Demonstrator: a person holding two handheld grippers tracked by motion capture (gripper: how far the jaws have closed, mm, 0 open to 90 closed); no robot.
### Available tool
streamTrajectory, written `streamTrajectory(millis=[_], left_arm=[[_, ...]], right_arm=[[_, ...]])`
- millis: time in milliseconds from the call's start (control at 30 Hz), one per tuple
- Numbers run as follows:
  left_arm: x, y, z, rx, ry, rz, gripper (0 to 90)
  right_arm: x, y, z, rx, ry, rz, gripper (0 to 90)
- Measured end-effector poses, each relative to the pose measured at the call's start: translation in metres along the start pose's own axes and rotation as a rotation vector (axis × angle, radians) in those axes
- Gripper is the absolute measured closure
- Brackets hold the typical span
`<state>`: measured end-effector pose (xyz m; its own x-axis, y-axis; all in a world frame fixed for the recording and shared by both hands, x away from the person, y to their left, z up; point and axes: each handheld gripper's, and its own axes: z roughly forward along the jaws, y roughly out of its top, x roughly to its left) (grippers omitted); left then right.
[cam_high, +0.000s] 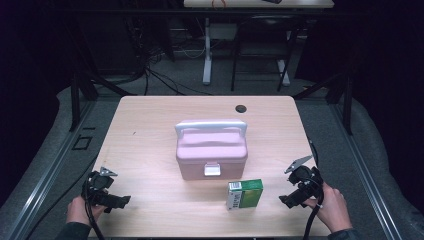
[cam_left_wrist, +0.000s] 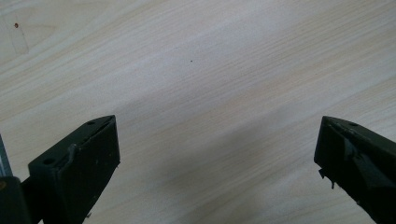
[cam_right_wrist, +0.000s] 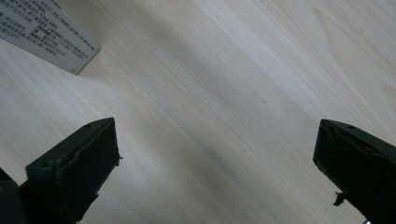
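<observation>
Seen from the high view, a pale wooden surface (cam_high: 150, 125) carries two things. A pink box (cam_high: 211, 150) with a white handle along its top and a white latch on its near face stands near the middle, lid down. Just in front of it and slightly to its right lies a green and white carton (cam_high: 244, 193), flat on one broad side, its printed white end turned toward the left; a narrow strip of bare wood separates it from the box.

The left gripper (cam_high: 121, 200) rests low at the near left corner of the surface, held in the person's left hand (cam_high: 80, 210), and points to the right, well apart from both things. In the left gripper view its two black jaws stand spread wide, with bare wood grain between them and nothing clasped.

The right gripper (cam_high: 286, 199) sits at the near right, held in the person's right hand (cam_high: 332, 207), and points left toward the carton, near it but not touching. In the right gripper view its jaws are likewise spread wide over bare wood, empty, and a corner of the carton (cam_right_wrist: 44, 30), grey-white with fine print, shows beyond them at the upper left.

A dark round hole (cam_high: 241, 108) marks the far edge of the surface.
</observation>
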<state>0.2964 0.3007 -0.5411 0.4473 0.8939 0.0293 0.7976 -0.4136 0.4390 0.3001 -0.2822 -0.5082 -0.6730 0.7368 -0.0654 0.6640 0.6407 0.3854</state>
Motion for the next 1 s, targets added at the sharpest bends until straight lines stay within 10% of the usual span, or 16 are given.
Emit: streamTrajectory(millis=[1000], left_arm=[[-0.010, 0.005, 0.009, 0.055, -0.026, 0.044, 0.4]], right_arm=[[0.016, 0.024, -0.026, 0.042, 0.071, -0.162, 0.0]])
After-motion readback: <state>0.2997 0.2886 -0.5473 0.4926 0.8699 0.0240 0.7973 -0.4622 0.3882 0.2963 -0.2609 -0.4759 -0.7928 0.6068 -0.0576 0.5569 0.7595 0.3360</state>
